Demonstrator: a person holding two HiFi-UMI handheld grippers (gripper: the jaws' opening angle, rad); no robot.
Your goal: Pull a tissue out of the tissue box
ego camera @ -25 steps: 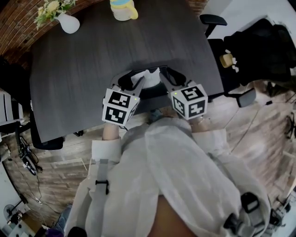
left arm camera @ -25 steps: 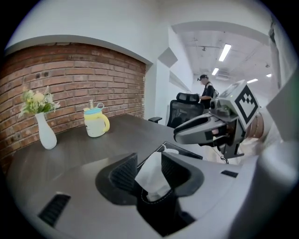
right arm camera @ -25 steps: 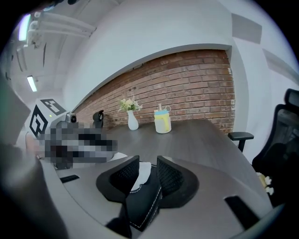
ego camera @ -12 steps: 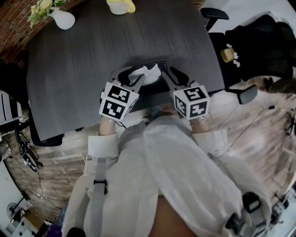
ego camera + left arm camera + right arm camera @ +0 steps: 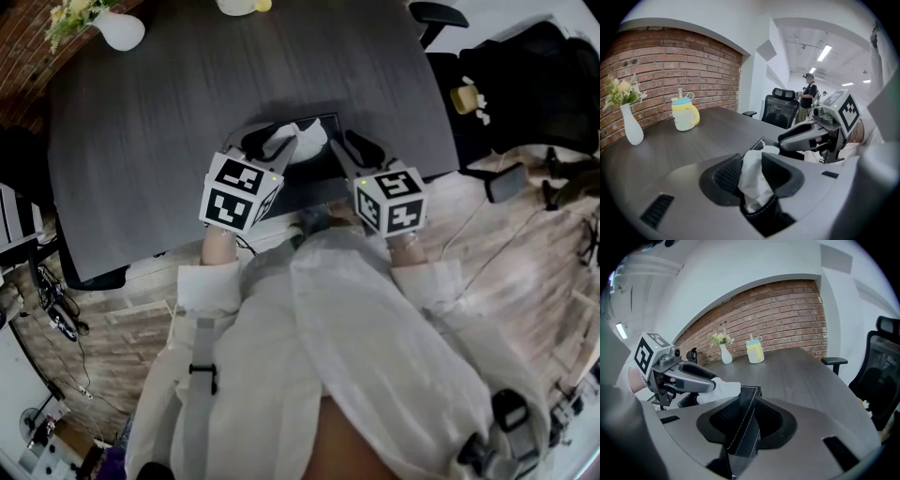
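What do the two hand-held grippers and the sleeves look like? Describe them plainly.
The left hand-held gripper and the right hand-held gripper match. Each has a smooth grey moulded body and black ribbed jaw pads, and carries a white cube printed with black square markers. No cables show on them. The person wears pale, off-white sleeves.
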